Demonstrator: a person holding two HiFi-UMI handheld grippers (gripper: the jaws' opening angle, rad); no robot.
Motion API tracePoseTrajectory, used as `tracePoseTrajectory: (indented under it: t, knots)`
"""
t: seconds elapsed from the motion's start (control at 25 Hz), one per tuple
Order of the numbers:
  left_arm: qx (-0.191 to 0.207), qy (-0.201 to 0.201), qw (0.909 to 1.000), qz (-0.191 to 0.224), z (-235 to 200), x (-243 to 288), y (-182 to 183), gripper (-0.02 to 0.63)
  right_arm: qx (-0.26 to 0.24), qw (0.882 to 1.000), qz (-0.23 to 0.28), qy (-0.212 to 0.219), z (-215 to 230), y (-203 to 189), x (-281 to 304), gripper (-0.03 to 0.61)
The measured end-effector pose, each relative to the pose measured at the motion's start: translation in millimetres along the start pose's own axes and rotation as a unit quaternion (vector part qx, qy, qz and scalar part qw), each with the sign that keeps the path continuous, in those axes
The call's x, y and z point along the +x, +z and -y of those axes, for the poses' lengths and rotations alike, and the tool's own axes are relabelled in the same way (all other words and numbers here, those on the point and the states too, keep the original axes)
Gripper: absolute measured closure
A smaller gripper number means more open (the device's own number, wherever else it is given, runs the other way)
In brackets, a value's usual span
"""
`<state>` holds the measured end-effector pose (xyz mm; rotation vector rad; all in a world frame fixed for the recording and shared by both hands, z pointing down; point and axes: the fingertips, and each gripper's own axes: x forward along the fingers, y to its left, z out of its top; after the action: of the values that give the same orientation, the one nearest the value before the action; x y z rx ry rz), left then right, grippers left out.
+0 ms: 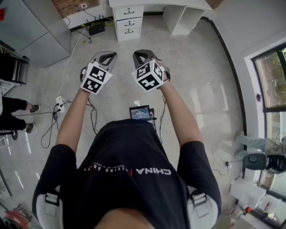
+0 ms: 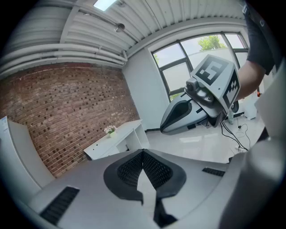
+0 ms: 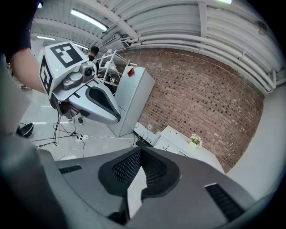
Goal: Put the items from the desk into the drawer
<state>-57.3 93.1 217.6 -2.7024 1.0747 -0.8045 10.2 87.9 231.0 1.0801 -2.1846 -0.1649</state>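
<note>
nearest the head camera: black t-shirt point(image 1: 129, 179), white print "china" across the chest, upside down from this view. small dark screen point(image 1: 140, 112) at the waist, text too small to read.

both forearms stretched forward, a gripper in each hand, held side by side but apart over bare floor, tilted a little down.
- left gripper point(image 2: 143, 153): jaws closed tip to tip, nothing between them. marker cube point(image 1: 94, 78) carries black-and-white square patterns, no words.
- right gripper point(image 3: 141, 151): jaws fully together as well, holding nothing.

floor point(image 1: 196, 89): pale, glossy. white power strip point(image 1: 59, 103) with cables to the left of the arms. another person's legs at the left edge.

far side of the room: white bench point(image 1: 178, 4) against a brick wall point(image 3: 210, 103). drawer unit point(image 1: 128, 21) under the bench's left part, three drawers, all fronts shut. small pot of white flowers point(image 3: 194, 139) stands on the bench top; no other items can be made out there. black box point(image 1: 96, 27) with cables on the floor left of the drawers, grey cabinet point(image 1: 40, 27) further left. both grippers well apart from the bench.
</note>
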Motion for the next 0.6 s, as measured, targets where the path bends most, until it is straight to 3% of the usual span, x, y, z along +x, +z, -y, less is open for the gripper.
tracePoseTrajectory:
  t: [0.32,0.6]
  knots:
    - [0.061,-0.003,0.9981,0.005,7.5,1.1,6.2,0.602,0.023,1.000,0.015,0.006,-1.8,1.0,-1.4,0.563]
    - [0.051,-0.007,0.9986,0.002,12.1,0.9,-1.5,0.601,0.031,0.999,0.019,0.019,-8.7,-1.8,-2.1,0.563]
